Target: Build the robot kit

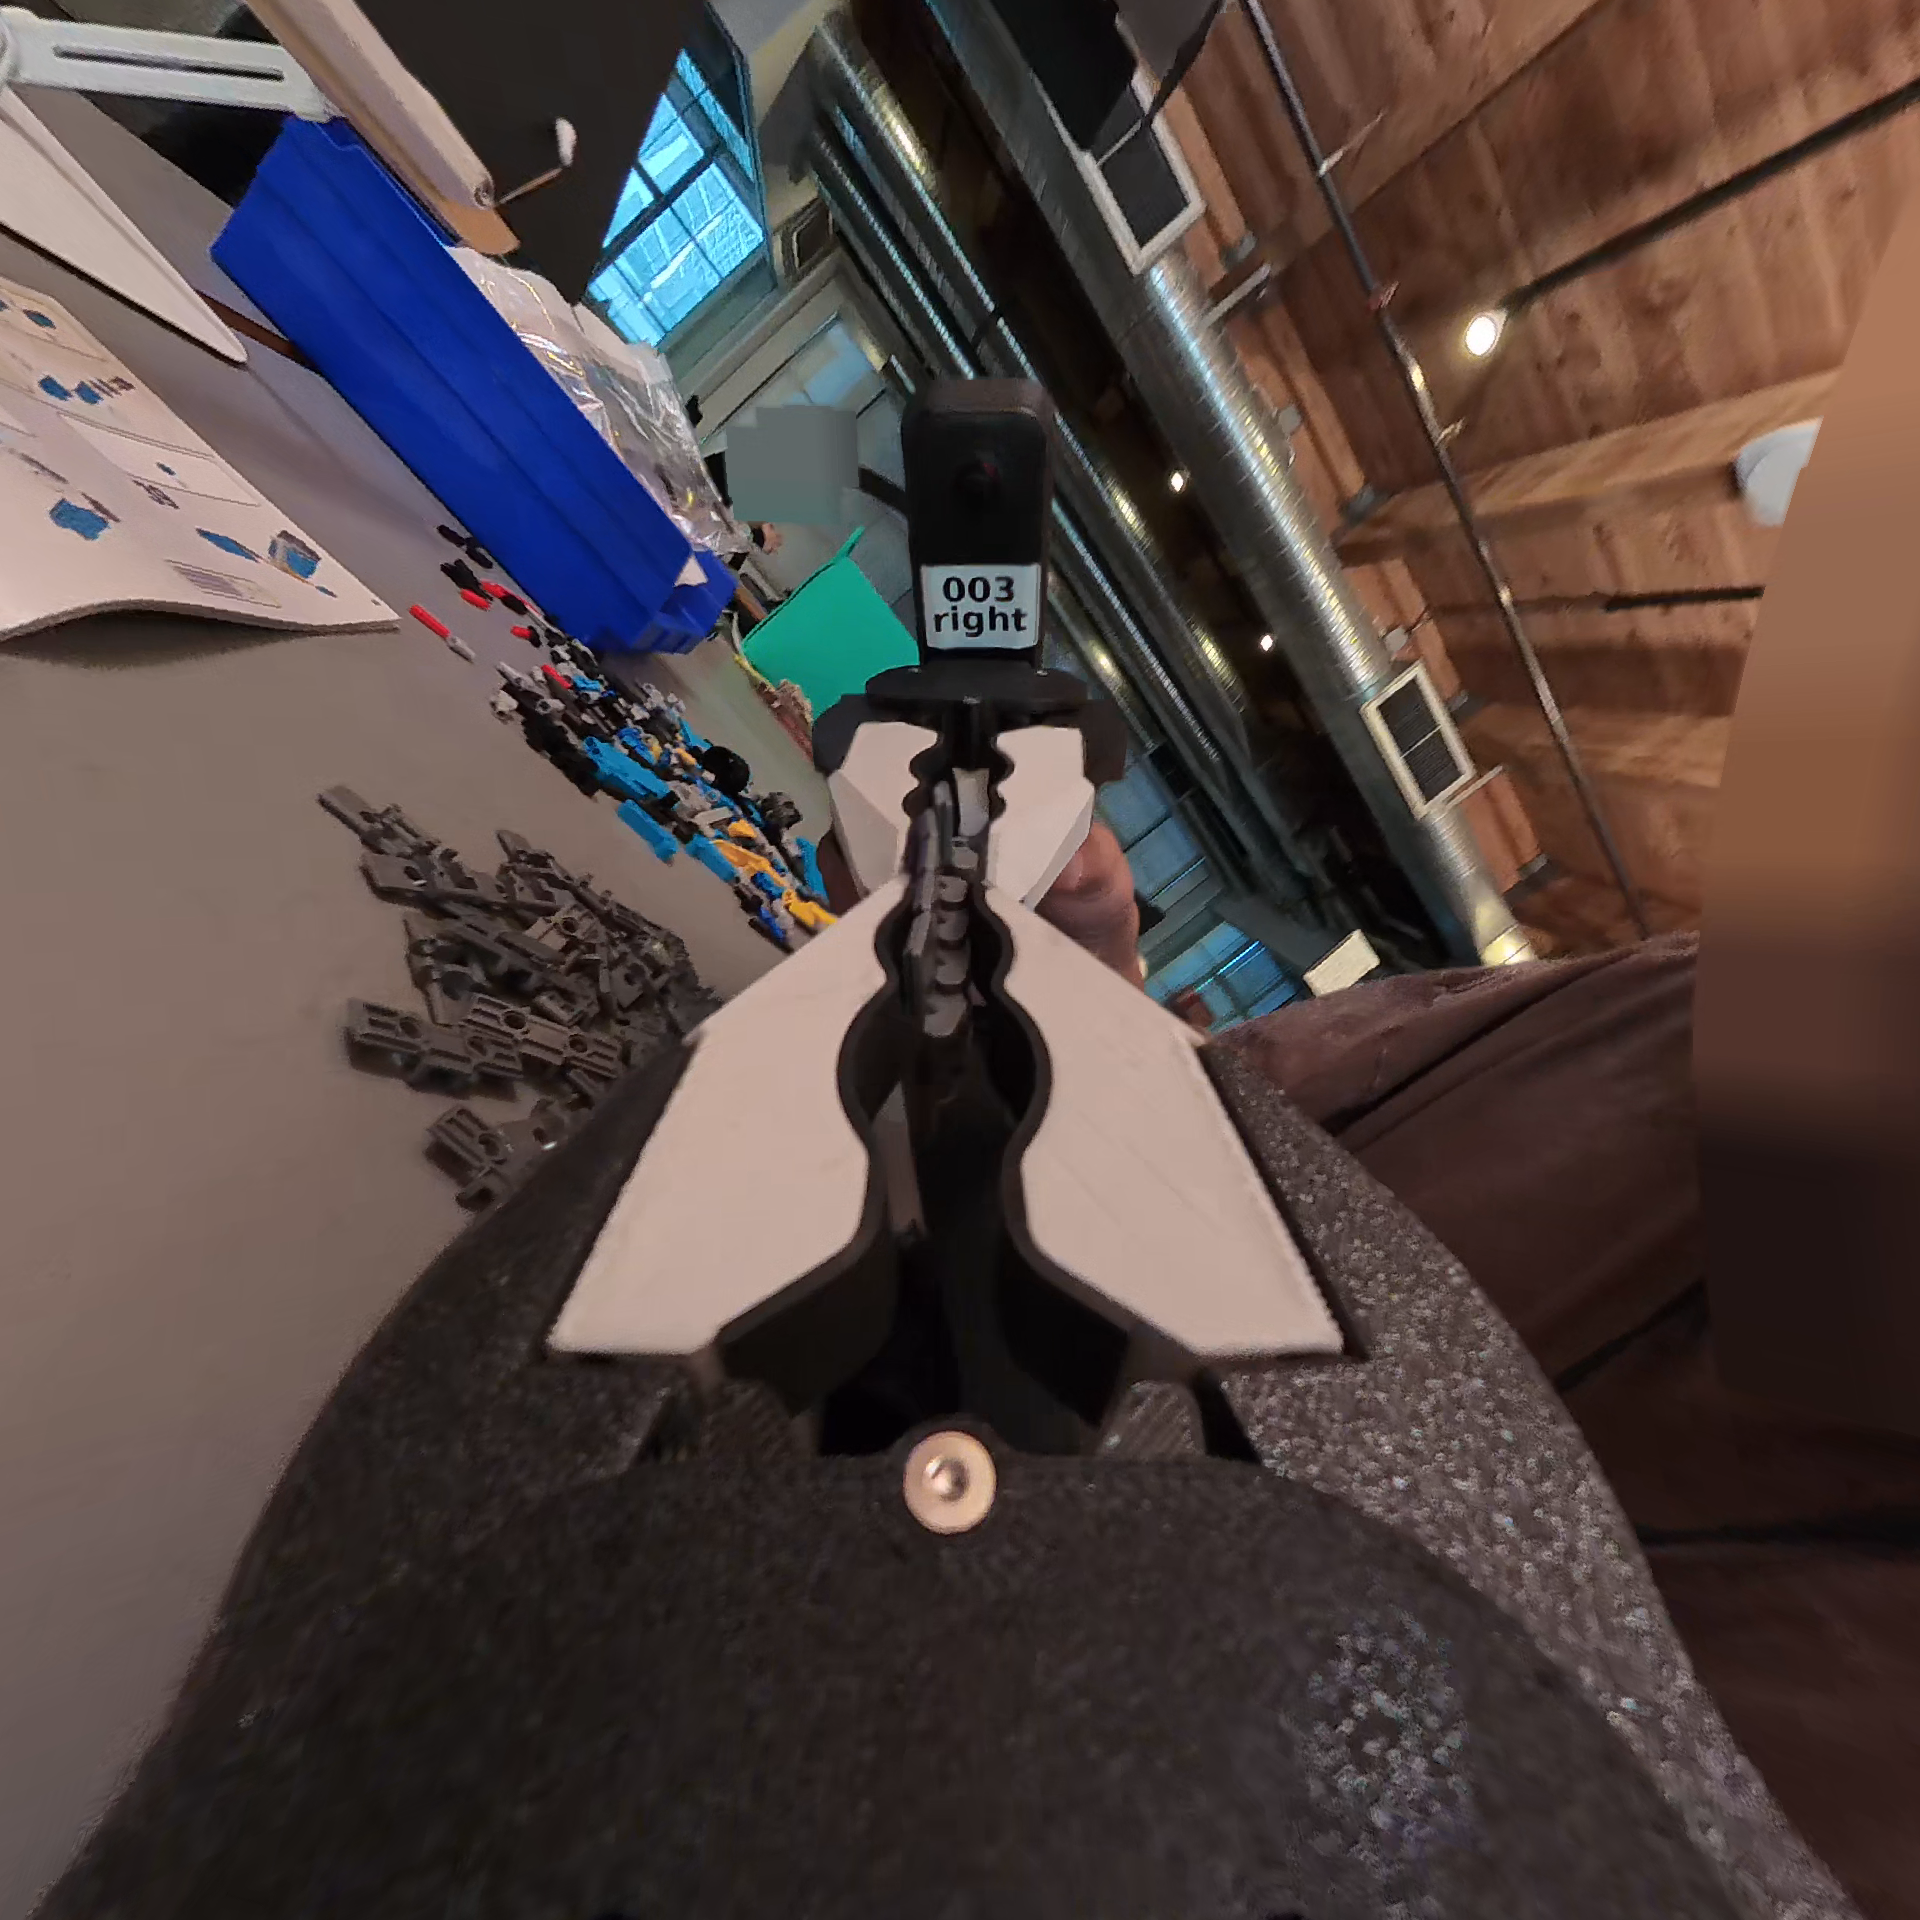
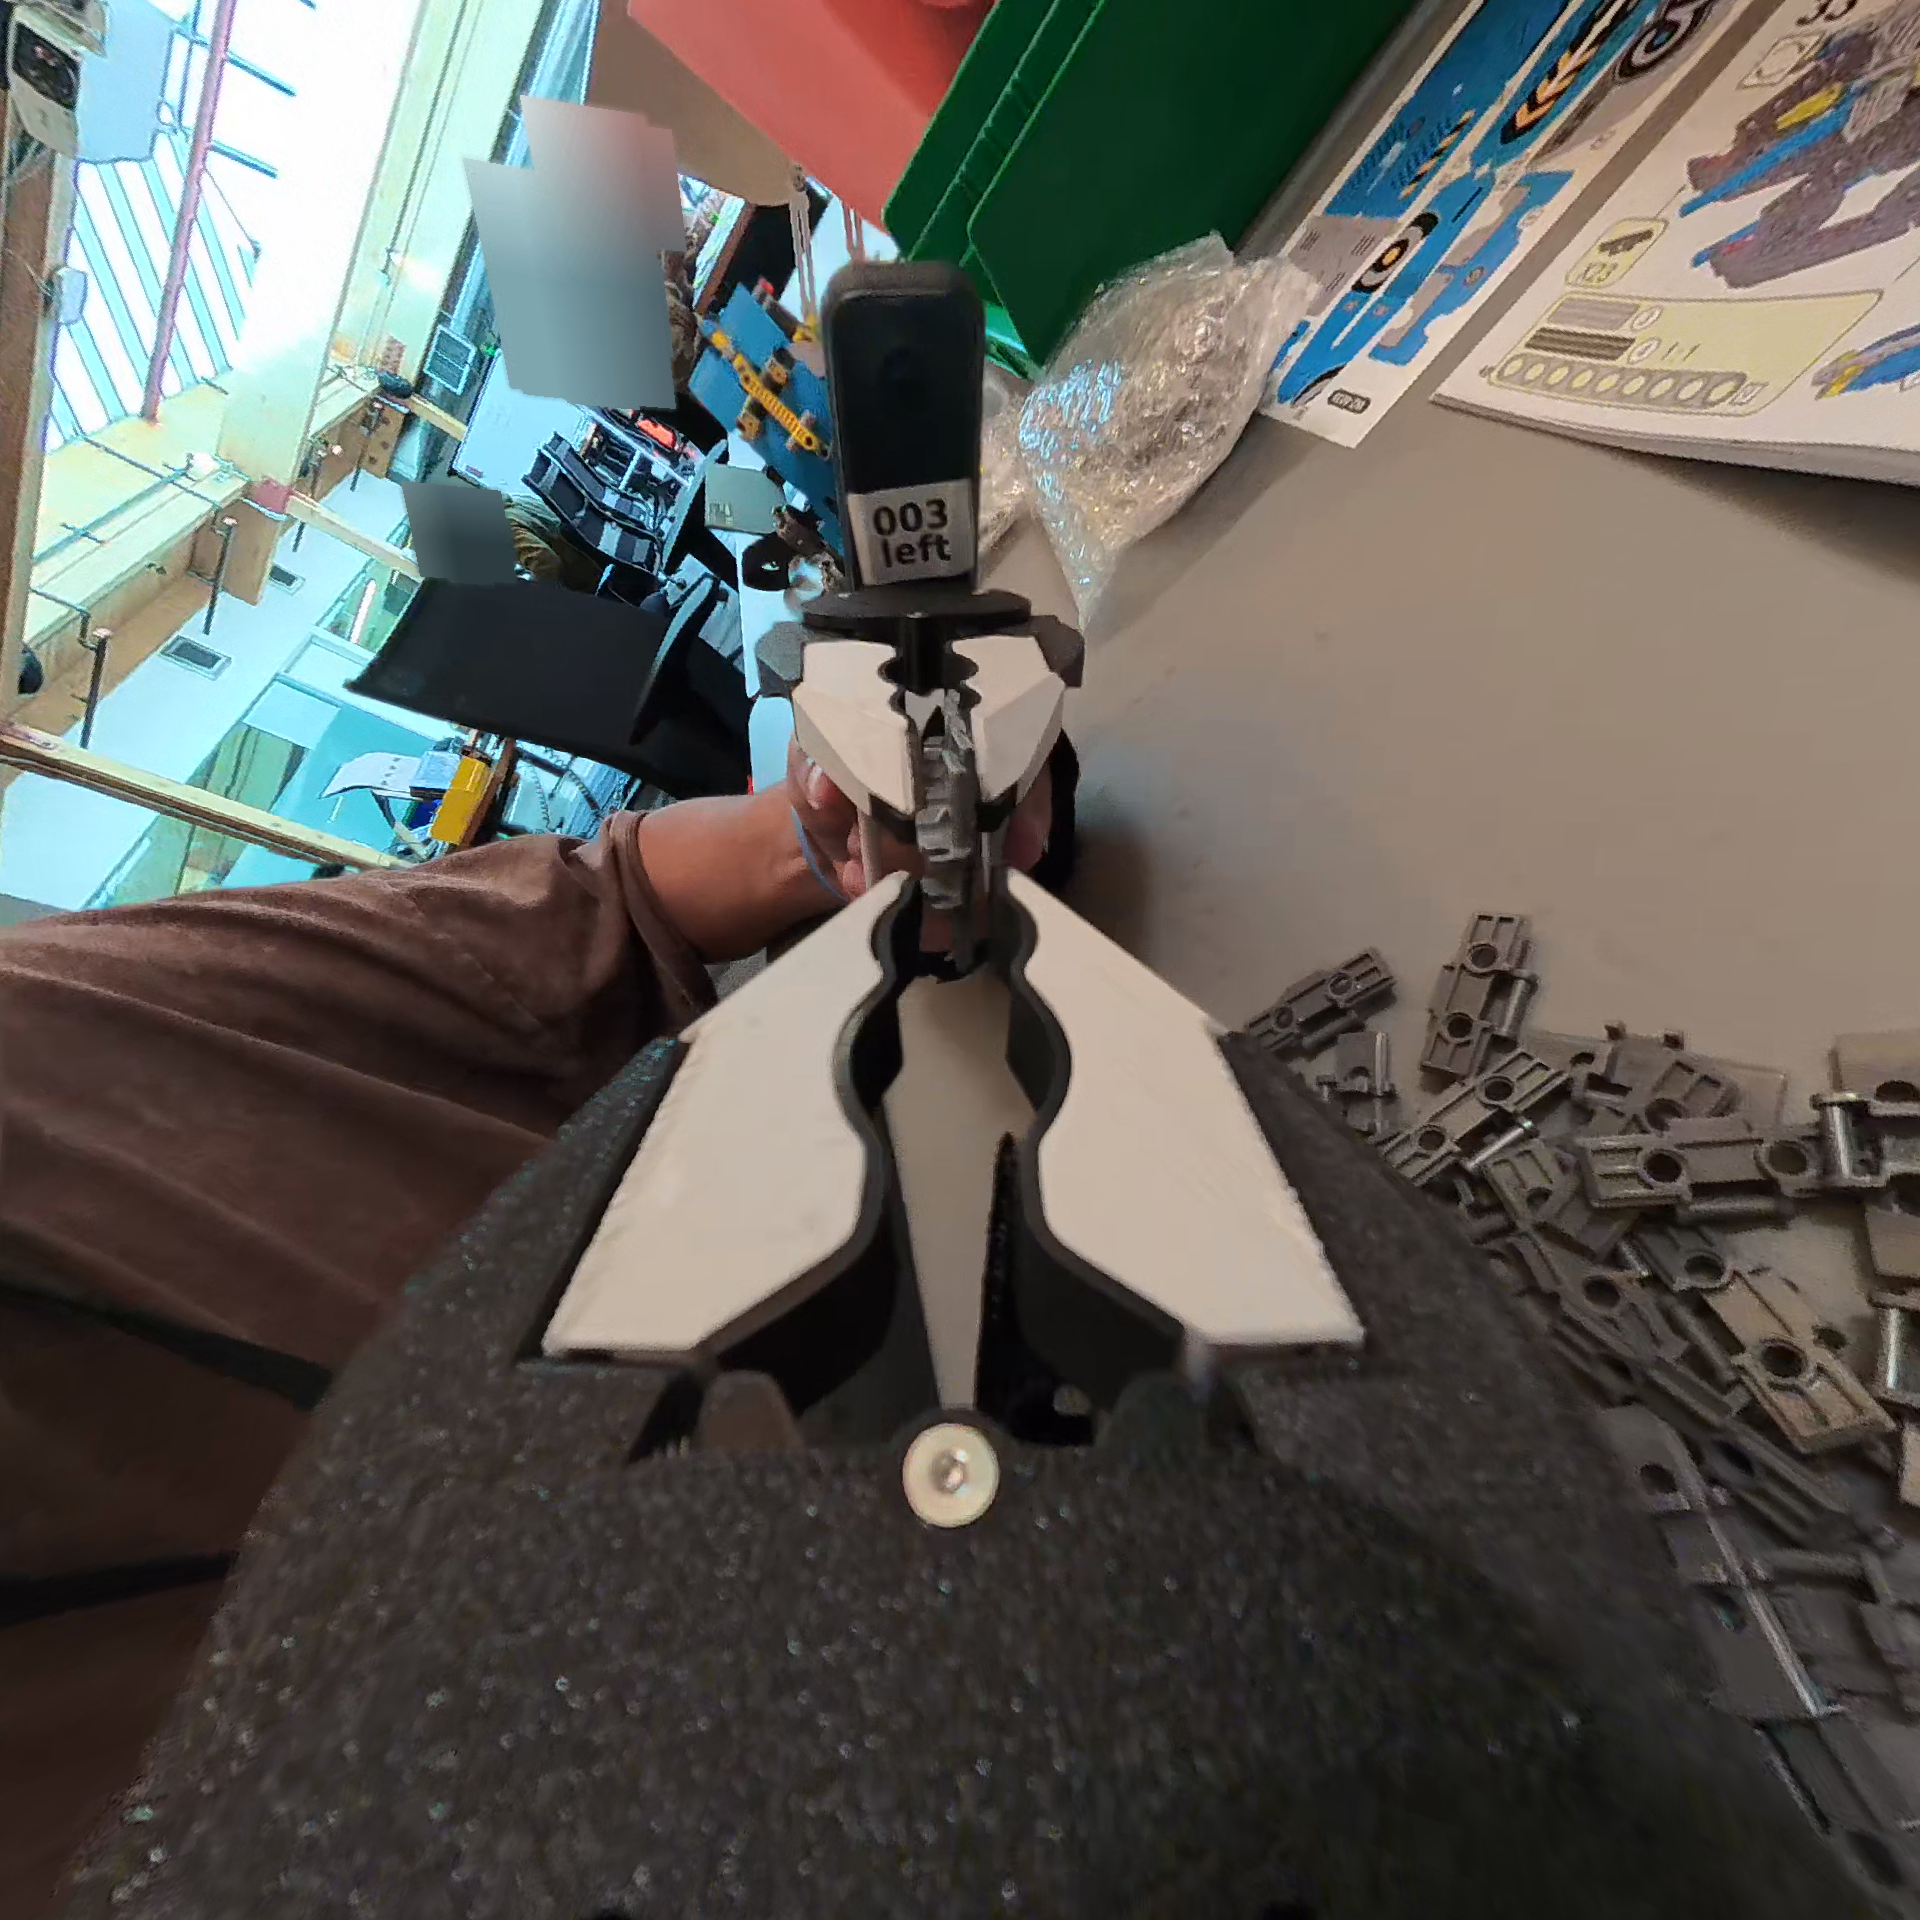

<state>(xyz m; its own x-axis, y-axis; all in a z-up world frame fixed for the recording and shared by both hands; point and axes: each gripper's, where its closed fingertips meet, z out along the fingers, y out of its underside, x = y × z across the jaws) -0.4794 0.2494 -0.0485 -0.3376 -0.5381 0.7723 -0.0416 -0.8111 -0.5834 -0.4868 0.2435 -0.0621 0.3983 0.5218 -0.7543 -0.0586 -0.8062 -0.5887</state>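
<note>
Two grippers, left gripper [image 1: 940,914] and right gripper [image 2: 951,920], meet tip to tip, both clenched on a grey linked strip [image 1: 935,935]. Loose grey links [image 2: 1621,1174] crowd the table [image 1: 156,935]. Only the left wrist view shows the blue bin [image 1: 447,384]; only the right, a green bin [image 2: 1122,135].

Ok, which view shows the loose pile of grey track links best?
The right wrist view: the grey track links lie close, holes and pins clear. The left wrist view shows the pile farther off, complete but smaller.

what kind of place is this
Probably a workshop or lab bench used for building a brick kit: a grey table with heaps of grey toy track links, printed building instructions, and a blue parts bin. Exposed ducts run overhead.
</note>
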